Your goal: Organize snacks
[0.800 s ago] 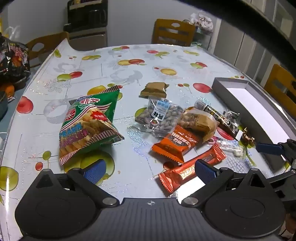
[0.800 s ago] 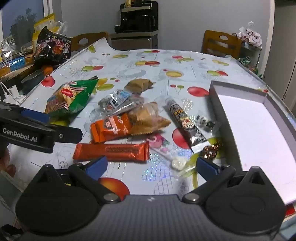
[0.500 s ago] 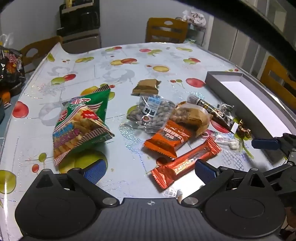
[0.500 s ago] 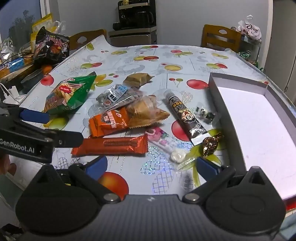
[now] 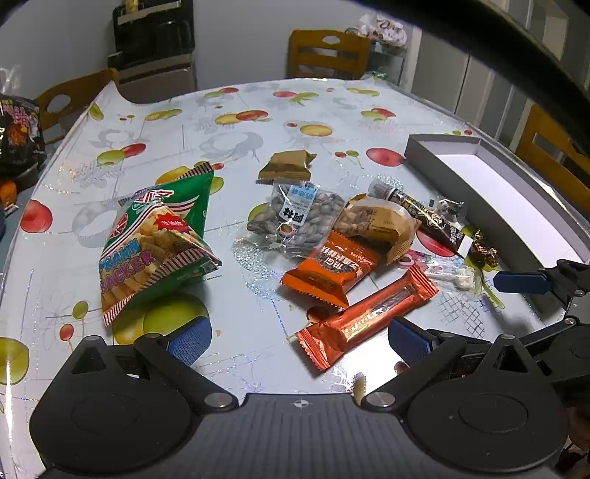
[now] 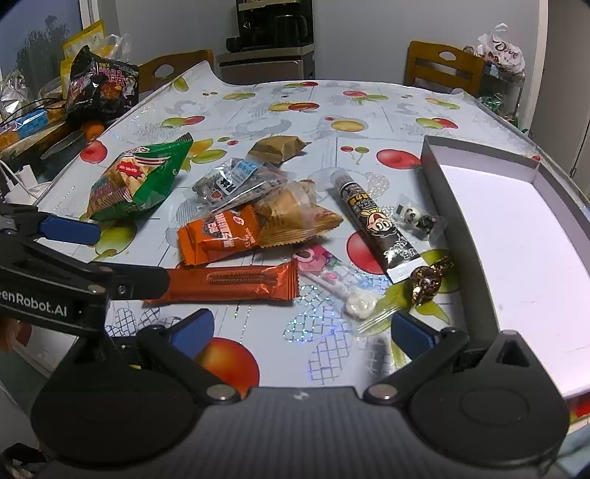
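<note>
Snacks lie in a loose heap mid-table: a green prawn cracker bag (image 5: 155, 235), a clear nut bag (image 5: 295, 217), an orange packet (image 5: 332, 269), a long orange bar (image 5: 365, 313), a tan pastry pack (image 6: 291, 217), a dark tube (image 6: 376, 224), a pink lollipop (image 6: 332, 280) and a gold candy (image 6: 426, 282). A grey box (image 6: 435, 184) with a white floor stands empty at the right. My left gripper (image 5: 298, 337) hovers open before the orange bar. My right gripper (image 6: 300, 331) hovers open, near the lollipop and gold candy. Nothing sits between either pair of fingers.
The table wears a fruit-print cloth (image 5: 239, 140). Wooden chairs (image 5: 328, 51) stand at the far side and right. A black snack bag (image 6: 101, 84) and clutter sit on a side surface at the left. A dark appliance (image 6: 273, 29) stands behind the table.
Both grippers have drifted a little; the snacks appear slightly further up and left in the left view. Jaws stay wide and no snack has moved.
</note>
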Demonstrator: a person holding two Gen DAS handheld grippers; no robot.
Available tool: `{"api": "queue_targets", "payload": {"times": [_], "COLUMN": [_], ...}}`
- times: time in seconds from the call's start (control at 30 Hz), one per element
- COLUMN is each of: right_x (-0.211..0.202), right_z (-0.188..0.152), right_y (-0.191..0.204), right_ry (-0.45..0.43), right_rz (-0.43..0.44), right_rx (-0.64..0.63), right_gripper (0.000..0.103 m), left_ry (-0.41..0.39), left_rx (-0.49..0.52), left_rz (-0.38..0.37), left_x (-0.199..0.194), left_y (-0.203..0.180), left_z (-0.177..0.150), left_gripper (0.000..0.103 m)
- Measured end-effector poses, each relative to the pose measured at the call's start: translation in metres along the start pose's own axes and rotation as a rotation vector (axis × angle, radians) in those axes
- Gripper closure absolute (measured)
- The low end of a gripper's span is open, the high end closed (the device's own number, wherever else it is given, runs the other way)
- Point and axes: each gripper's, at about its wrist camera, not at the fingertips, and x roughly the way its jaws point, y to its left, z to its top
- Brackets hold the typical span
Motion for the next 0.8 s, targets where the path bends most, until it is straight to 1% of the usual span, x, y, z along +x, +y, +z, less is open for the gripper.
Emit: {"api": "queue_targets", "payload": {"times": [0.8], "right_x": [0.0065], "right_z": [-0.0015], "right_y": [-0.0001], "right_ry": [0.013], "right_rz": [-0.009], "right_rx": [-0.002], "right_gripper": [0.000], "left_ry": [0.002], "left_rx": [0.013], "left_rz": [0.000], "left_x": [0.0045], "left_y": [-0.0063], "left_z": [-0.0027], "left_gripper": [0.000]}}
